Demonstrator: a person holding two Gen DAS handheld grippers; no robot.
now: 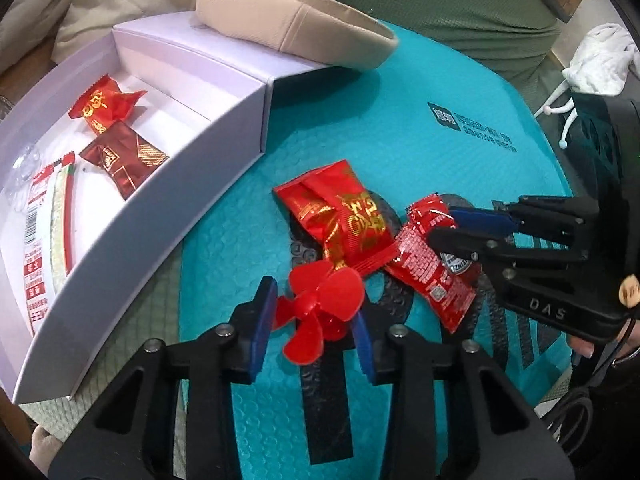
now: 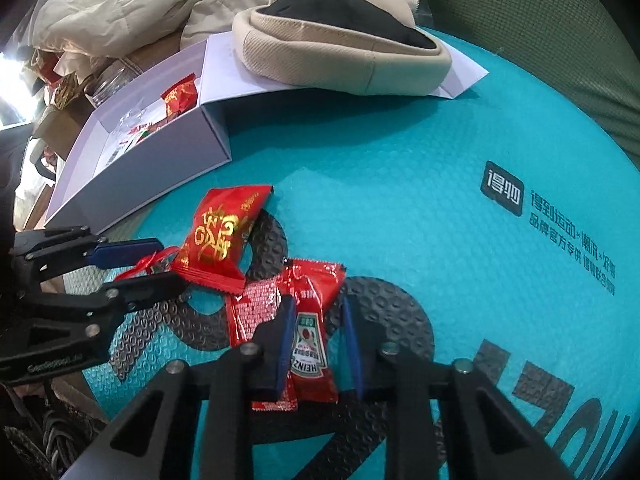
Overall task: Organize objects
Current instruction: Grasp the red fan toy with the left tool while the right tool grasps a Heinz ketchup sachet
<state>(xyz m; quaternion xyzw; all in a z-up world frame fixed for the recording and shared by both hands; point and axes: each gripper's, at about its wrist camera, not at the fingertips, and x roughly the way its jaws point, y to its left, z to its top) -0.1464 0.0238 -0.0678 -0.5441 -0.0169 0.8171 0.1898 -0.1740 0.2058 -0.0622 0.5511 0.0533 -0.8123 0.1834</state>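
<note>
**Ketchup packet and propeller being lined up for the box**

The ketchup packet (image 2: 310, 336) is lying on the teal mailer (image 2: 440, 160), and it is being straddled by the right gripper (image 2: 318, 344), whose fingers are standing apart on either side of it with nothing clamped yet. The packet's long axis is running along the fingers, so a squeeze across its narrow width is being set up. A red propeller (image 1: 320, 312) is being bracketed in the same way by the left gripper (image 1: 316, 324), its fingers also parted and not gripping. A red candy (image 1: 344, 220) is resting just beyond both, overlapping the packet's far end. The white box (image 1: 224, 140), already being filled with sweets, is lying to the left and farther away, so the left gripper is judged nearer to it.
</note>
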